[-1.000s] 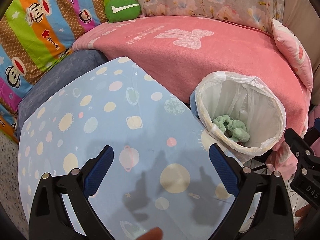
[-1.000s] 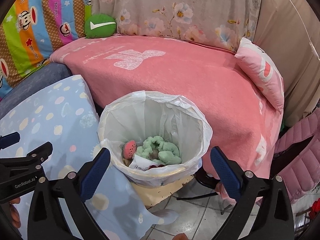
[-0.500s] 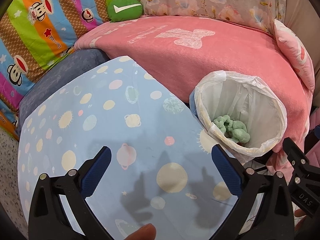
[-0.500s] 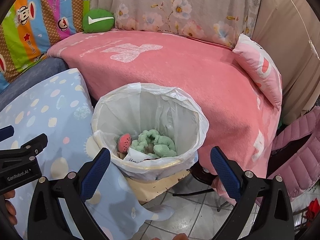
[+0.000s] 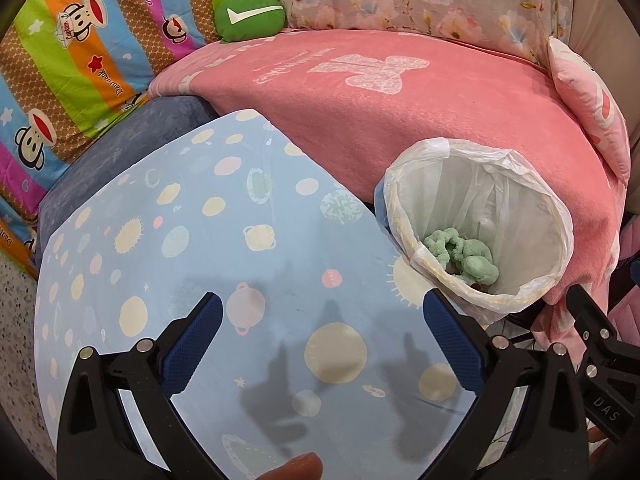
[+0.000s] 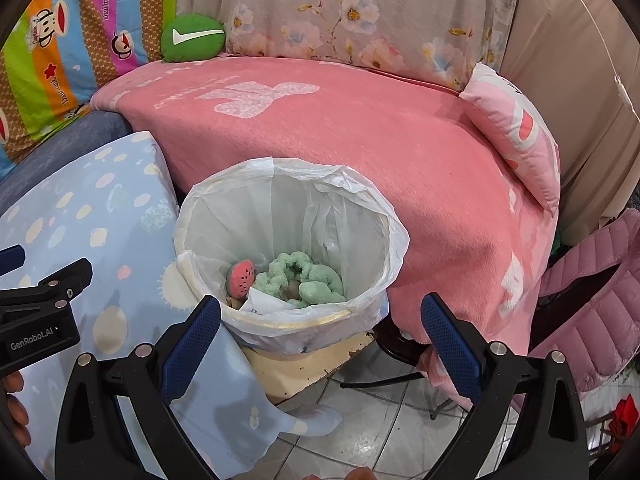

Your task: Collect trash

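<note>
A waste bin lined with a white plastic bag (image 6: 384, 236) stands between the blue table and the pink sofa; it also shows in the left wrist view (image 5: 560, 216). Inside lie a green fluffy item (image 6: 308, 280), a pink watermelon-slice piece (image 6: 240, 278) and a white paper (image 6: 264, 304). My right gripper (image 6: 320, 332) is open and empty, hovering just in front of the bin's near rim. My left gripper (image 5: 320, 336) is open and empty above the blue planet-print tablecloth (image 5: 200, 240), left of the bin.
A pink blanket (image 6: 360, 128) covers the sofa behind the bin. A green round cushion (image 6: 192, 38) and a pink pillow (image 6: 516, 132) lie on it. A pink quilted jacket (image 6: 592, 292) hangs at right. Tiled floor (image 6: 380, 420) shows below the bin.
Both views have shifted slightly; the bin sits a little lower and nearer in the right wrist view. Both grippers stay open and empty.
</note>
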`<state>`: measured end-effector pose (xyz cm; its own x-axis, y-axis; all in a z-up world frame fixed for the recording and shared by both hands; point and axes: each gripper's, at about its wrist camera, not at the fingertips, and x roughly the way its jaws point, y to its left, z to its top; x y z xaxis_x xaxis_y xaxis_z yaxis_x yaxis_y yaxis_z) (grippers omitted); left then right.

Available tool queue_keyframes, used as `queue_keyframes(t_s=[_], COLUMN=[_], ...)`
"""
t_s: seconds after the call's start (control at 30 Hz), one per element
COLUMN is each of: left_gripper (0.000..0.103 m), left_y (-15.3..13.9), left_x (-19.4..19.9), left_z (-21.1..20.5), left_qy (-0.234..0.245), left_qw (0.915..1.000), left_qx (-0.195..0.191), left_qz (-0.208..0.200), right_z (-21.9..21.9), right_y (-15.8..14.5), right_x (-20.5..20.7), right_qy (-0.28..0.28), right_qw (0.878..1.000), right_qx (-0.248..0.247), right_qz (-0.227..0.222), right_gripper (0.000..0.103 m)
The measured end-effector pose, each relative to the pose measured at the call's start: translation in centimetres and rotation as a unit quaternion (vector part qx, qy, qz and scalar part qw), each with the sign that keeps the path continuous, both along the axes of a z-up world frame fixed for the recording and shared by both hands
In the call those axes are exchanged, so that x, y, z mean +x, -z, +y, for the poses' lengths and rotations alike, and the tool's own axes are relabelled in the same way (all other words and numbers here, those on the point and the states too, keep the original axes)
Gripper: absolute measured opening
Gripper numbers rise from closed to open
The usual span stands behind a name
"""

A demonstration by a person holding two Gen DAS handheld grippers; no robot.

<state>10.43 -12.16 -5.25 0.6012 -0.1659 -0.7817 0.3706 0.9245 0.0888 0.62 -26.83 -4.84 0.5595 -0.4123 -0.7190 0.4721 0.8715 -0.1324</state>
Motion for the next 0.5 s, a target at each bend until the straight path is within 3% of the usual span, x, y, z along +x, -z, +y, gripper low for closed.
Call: queue_keyframes(t_s=[0.5], left_gripper=[0.096], left_y=[0.4], left_x=[-0.5], left_z=[-1.2], left_qy=[0.002], left_qw=[1.0000], left_qx=[0.009], left_qz=[0.003], right_z=[-0.8], right_y=[0.6], right_x=[-0.3], right_qy=[0.003], right_qw=[1.000], right_qx=[0.004], right_qz=[0.005], right_gripper=[0.096])
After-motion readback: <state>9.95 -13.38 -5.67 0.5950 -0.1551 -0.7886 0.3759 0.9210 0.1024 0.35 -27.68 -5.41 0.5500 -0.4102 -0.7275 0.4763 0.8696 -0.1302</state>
